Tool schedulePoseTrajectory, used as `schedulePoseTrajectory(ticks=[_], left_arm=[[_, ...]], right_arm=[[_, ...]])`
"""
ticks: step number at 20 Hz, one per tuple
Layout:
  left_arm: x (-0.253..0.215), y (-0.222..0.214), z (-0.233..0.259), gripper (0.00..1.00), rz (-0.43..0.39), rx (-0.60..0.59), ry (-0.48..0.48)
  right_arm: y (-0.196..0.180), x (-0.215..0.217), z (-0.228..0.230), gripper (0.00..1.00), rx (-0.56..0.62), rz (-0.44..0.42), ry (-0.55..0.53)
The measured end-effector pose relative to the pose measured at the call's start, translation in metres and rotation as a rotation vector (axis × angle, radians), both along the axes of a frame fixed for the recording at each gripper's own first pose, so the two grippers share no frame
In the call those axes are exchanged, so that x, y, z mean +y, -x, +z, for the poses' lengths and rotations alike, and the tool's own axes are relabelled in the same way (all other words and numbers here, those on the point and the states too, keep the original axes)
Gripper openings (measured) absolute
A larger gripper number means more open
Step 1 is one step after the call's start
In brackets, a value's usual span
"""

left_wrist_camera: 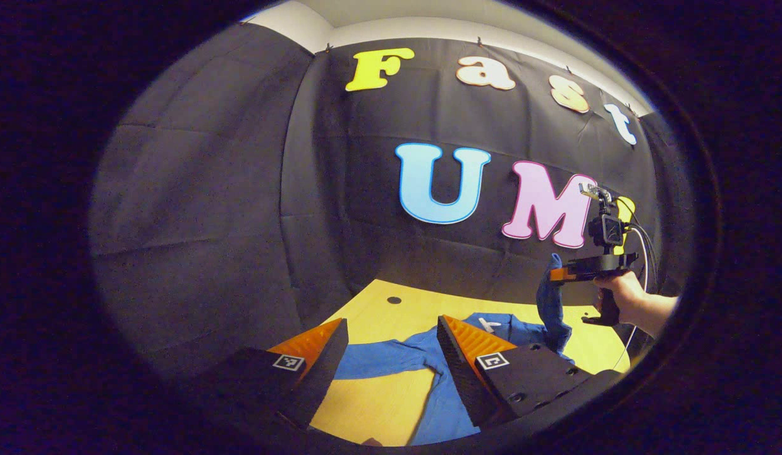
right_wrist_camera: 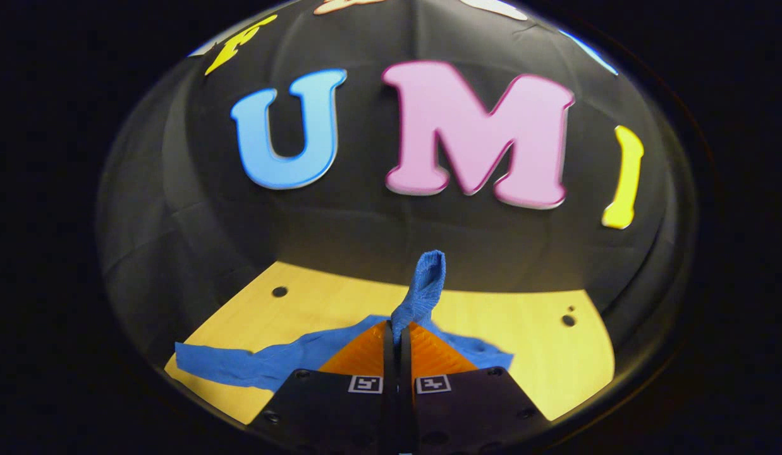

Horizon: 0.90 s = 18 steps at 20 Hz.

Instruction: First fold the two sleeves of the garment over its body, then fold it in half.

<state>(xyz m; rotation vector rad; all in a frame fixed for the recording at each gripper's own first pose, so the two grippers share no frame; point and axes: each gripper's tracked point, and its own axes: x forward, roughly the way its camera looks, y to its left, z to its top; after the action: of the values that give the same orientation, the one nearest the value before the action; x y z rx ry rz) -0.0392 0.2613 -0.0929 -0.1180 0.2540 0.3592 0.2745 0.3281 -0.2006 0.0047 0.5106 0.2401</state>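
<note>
Two claws are at work over my wooden counter (left_wrist_camera: pixel 378 316). My left claw (left_wrist_camera: pixel 391 354) hangs spread wide with nothing between its fingers, just above the blue garment (left_wrist_camera: pixel 441 404), which lies flat across the counter. From that garment's body, one sleeve runs out along the counter toward the left of the left gripper view. My right claw (right_wrist_camera: pixel 397 344) is clamped tight on the other sleeve (right_wrist_camera: pixel 422 291), both fingers pressing the cloth; the pinched end stands up above the fingertips and curls over. In the left gripper view I see that right claw (left_wrist_camera: pixel 558 275) lifted above the garment's far side, held by a hand (left_wrist_camera: pixel 624 294), with the blue sleeve (left_wrist_camera: pixel 552 309) hanging from it down to the garment.
</note>
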Motion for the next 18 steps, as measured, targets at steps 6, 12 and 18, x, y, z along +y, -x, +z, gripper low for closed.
schedulePoseTrajectory(ticks=[6, 12, 18], left_arm=[[0.065, 0.04, -0.034, 0.81, 0.144, 0.098, -0.006], [0.092, 0.054, -0.084, 0.81, 0.23, 0.167, 0.038], [0.089, 0.038, -0.135, 0.82, 0.186, 0.277, 0.142]], right_arm=[[0.014, 0.084, -0.132, 0.04, 0.218, 0.073, -0.011], [0.038, 0.129, -0.184, 0.06, 0.358, 0.147, -0.079], [0.041, 0.14, -0.173, 0.56, 0.366, 0.196, -0.15]])
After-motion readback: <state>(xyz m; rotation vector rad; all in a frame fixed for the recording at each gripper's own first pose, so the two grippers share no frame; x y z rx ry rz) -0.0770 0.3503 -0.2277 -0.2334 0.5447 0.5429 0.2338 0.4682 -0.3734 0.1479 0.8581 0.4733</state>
